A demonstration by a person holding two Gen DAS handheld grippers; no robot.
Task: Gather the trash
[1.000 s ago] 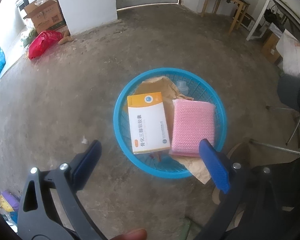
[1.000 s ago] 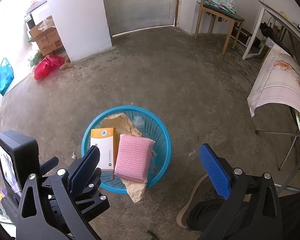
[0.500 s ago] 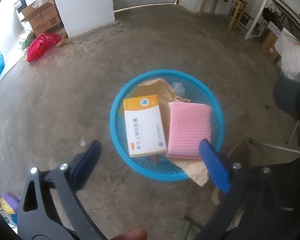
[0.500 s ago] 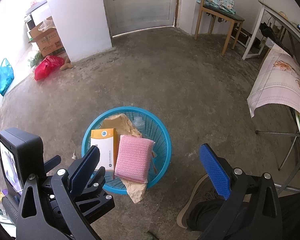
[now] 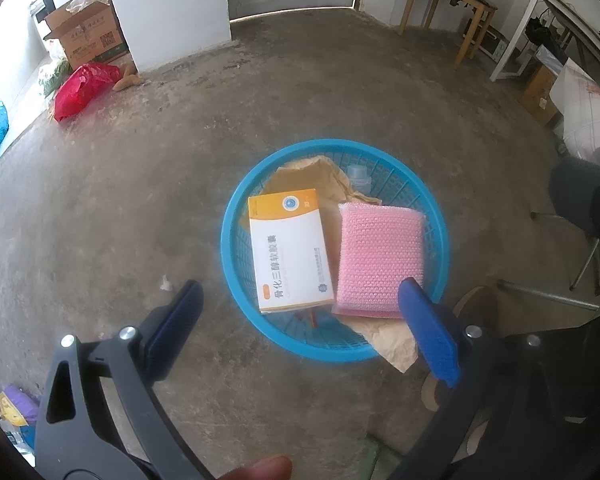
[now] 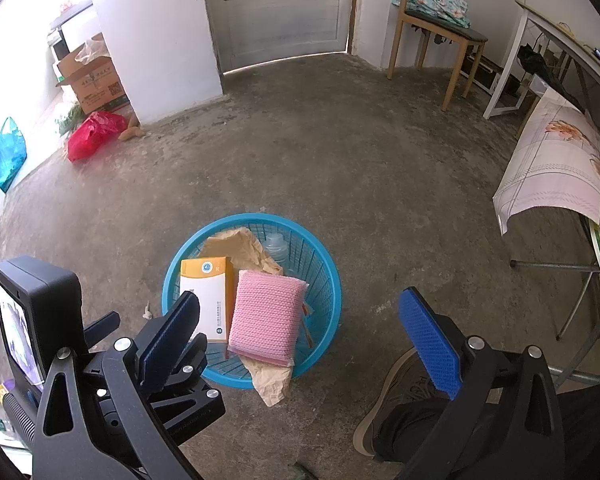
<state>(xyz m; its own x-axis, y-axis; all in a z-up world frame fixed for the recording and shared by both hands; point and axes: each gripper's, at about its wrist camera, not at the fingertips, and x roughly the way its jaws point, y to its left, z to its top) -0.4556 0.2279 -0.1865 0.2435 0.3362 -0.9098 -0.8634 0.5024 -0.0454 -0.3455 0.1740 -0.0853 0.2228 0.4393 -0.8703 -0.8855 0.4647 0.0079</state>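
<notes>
A round blue basket [image 5: 236, 280] [image 6: 332, 300] stands on the concrete floor. In it lie an orange and white medicine box [image 5: 286, 250] [image 6: 210, 300], a pink bubble-wrap pouch [image 5: 380, 260] [image 6: 266, 318], crumpled brown paper [image 5: 312, 176] [image 6: 236, 246] and a clear plastic bottle [image 5: 358, 176] [image 6: 276, 246]. My left gripper [image 5: 300, 312] is open and empty, above the basket's near rim. My right gripper [image 6: 300, 320] is open and empty, above the basket's near right side. The left gripper's body [image 6: 112, 364] shows at the lower left of the right wrist view.
A small white scrap [image 5: 165, 282] [image 6: 148, 312] lies on the floor left of the basket. A red bag [image 5: 80, 90] and a cardboard box [image 5: 88, 38] sit by the white wall, far left. A wooden chair [image 6: 432, 28] and a cloth-covered table [image 6: 560, 168] stand right. A shoe [image 6: 400, 404] is near right.
The left gripper has drawn back and up a little, so the basket looks smaller and farther in its view. The right gripper has barely moved. Both stay open.
</notes>
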